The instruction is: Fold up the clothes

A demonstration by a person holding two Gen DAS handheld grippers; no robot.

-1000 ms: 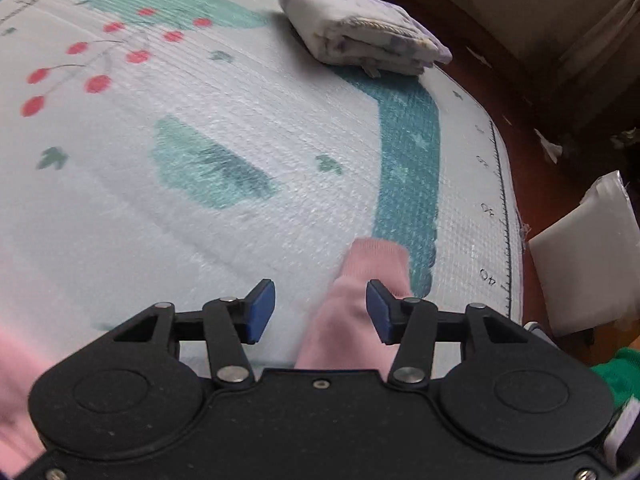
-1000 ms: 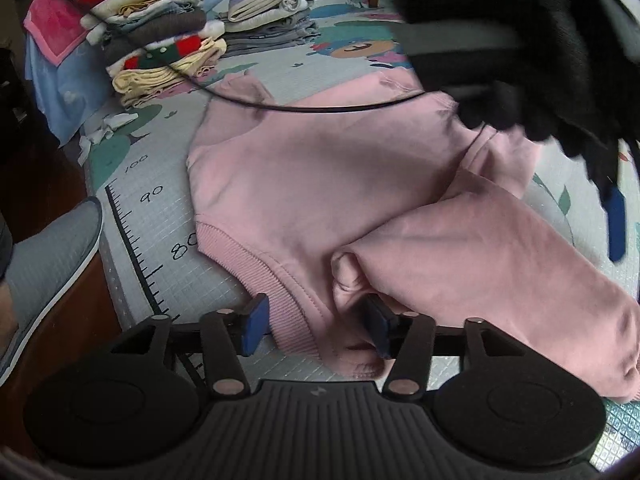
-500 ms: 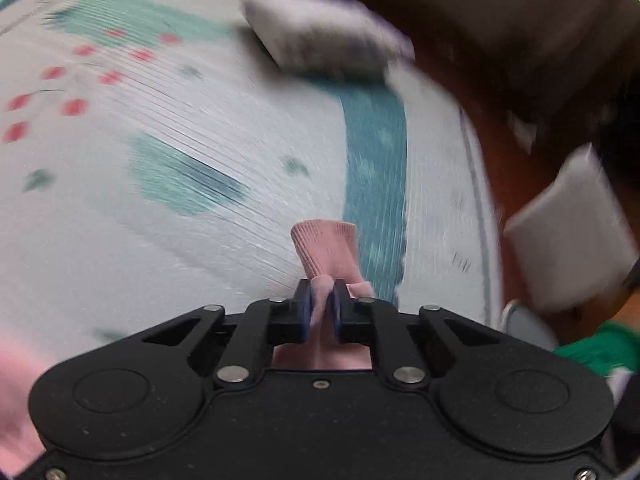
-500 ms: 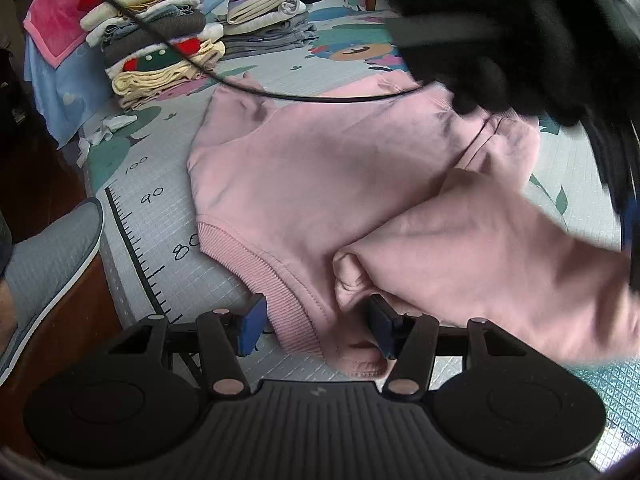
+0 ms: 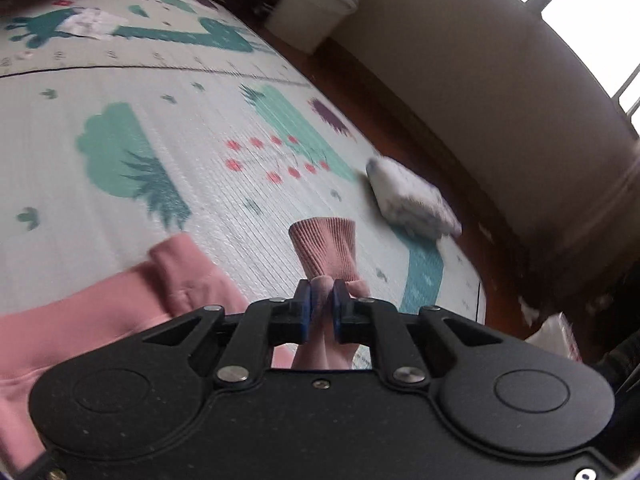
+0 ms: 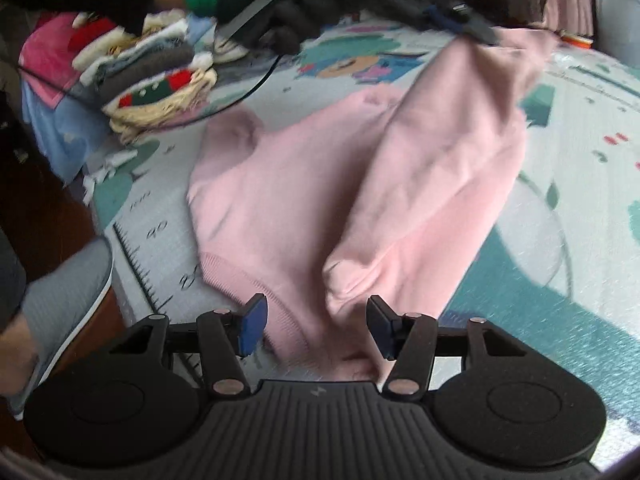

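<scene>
- Pink sweatshirt (image 6: 304, 200) lies spread on the printed play mat (image 6: 560, 280); we see one sleeve (image 6: 460, 128) lifted off it.
- Our left gripper (image 5: 319, 304) is clenched on that sleeve's ribbed cuff (image 5: 324, 248).
- Our right gripper (image 6: 316, 326) hovers with its jaws apart over the sweatshirt's hem, gripping nothing.
- Folded clothes (image 6: 152, 80) are stacked beyond.

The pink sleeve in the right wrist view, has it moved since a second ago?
Yes. The pink sleeve lay low on the play mat; now it slants up toward the mat's far edge, its cuff pinched in the left gripper.
</scene>
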